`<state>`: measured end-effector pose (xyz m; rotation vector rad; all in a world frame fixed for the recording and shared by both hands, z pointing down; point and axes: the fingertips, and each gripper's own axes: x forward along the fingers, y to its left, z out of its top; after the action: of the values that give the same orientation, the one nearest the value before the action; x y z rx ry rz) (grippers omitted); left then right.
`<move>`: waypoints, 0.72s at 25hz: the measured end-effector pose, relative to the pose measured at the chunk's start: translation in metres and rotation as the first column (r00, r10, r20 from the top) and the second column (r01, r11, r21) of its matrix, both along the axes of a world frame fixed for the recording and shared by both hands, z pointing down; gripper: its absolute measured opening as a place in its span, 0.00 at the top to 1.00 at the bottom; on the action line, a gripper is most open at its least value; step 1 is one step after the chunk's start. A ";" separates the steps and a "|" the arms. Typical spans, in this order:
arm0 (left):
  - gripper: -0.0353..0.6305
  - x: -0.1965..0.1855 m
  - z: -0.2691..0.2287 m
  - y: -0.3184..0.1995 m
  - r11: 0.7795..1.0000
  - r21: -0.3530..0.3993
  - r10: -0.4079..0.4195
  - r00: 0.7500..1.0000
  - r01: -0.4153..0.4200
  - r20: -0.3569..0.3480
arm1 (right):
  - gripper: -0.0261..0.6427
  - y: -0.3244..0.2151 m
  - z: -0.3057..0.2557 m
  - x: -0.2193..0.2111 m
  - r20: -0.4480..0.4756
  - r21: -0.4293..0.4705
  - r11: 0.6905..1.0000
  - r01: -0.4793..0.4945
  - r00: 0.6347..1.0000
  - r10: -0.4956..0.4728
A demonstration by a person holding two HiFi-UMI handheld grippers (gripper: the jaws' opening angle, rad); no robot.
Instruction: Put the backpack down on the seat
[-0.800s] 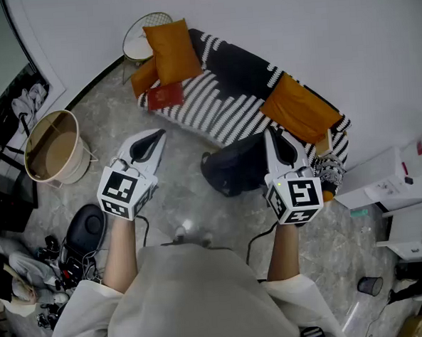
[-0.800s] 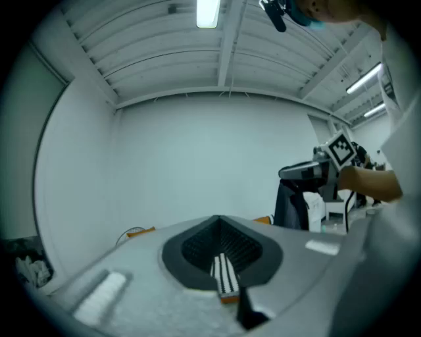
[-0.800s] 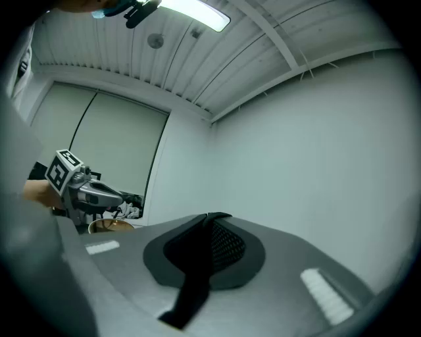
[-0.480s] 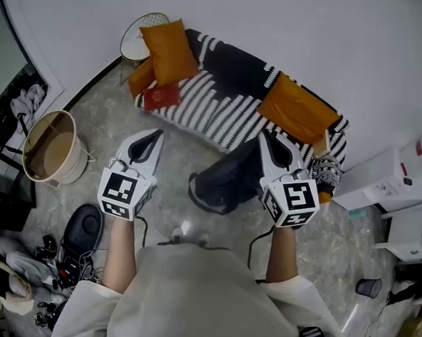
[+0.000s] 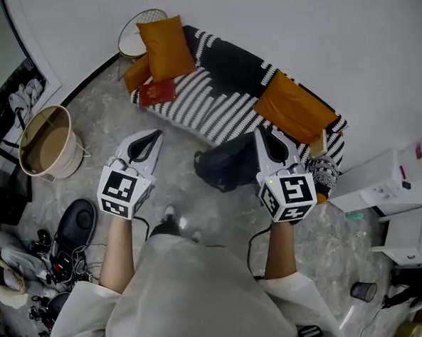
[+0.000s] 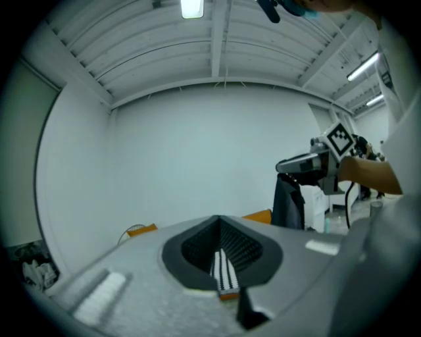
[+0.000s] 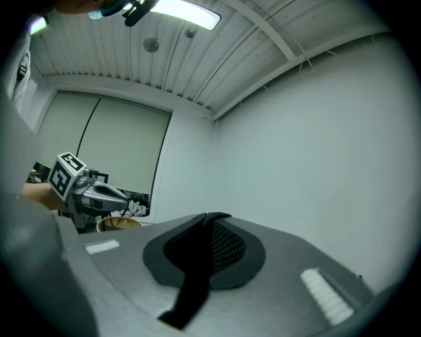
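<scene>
Backpack [image 5: 225, 167] nearer sofa [image 5: 214, 100] — half-hidden behind right gripper [image 5: 262, 134]

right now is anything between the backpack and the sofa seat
Nothing visible does. The backpack hangs from the right gripper just before the sofa, whose striped middle is bare; the orange cushions sit at its ends.

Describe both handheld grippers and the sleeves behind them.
The left gripper and right gripper both have pale grey, pointed shells with black lining around the jaws. Each carries a white cube printed with black square markers, and a thin black cable trails from its rear. The person wears loose cream sleeves.
</scene>
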<state>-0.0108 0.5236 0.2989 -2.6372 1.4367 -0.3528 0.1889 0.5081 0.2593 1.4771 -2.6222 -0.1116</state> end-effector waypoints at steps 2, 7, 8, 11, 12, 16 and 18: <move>0.94 0.006 0.003 -0.008 1.000 -0.005 -0.001 1.000 0.001 0.003 | 0.95 -0.009 0.004 0.009 -0.006 -0.007 1.000 -0.005 1.000 0.004; 0.94 0.011 0.011 -0.039 1.000 -0.005 0.001 1.000 -0.001 0.005 | 0.95 -0.041 0.018 0.022 -0.021 -0.034 0.999 -0.032 0.999 0.031; 0.94 0.009 0.013 -0.047 1.000 -0.004 0.003 1.000 -0.003 0.003 | 0.95 -0.049 0.021 0.023 -0.025 -0.039 0.998 -0.041 0.999 0.040; 0.94 0.002 0.013 -0.085 1.000 0.013 0.005 1.000 -0.005 -0.005 | 0.95 -0.079 0.024 0.022 -0.037 -0.043 0.998 -0.053 0.998 0.052; 0.94 0.000 0.012 -0.101 1.000 0.024 0.005 1.000 -0.005 -0.005 | 0.95 -0.090 0.024 0.022 -0.042 -0.042 0.998 -0.051 0.998 0.049; 0.94 -0.003 0.004 -0.166 0.999 0.051 0.006 1.000 -0.006 -0.005 | 0.95 -0.141 0.026 0.019 -0.069 -0.049 0.999 -0.024 0.997 0.020; 0.94 -0.005 0.002 -0.197 0.999 0.048 0.013 1.000 -0.013 -0.001 | 0.95 -0.171 0.026 0.014 -0.073 -0.060 0.998 -0.025 0.997 0.020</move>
<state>-0.0157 0.3261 0.3010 -2.6077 1.4101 -0.3118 0.2026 0.3371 0.2855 1.4541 -2.5281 -0.0804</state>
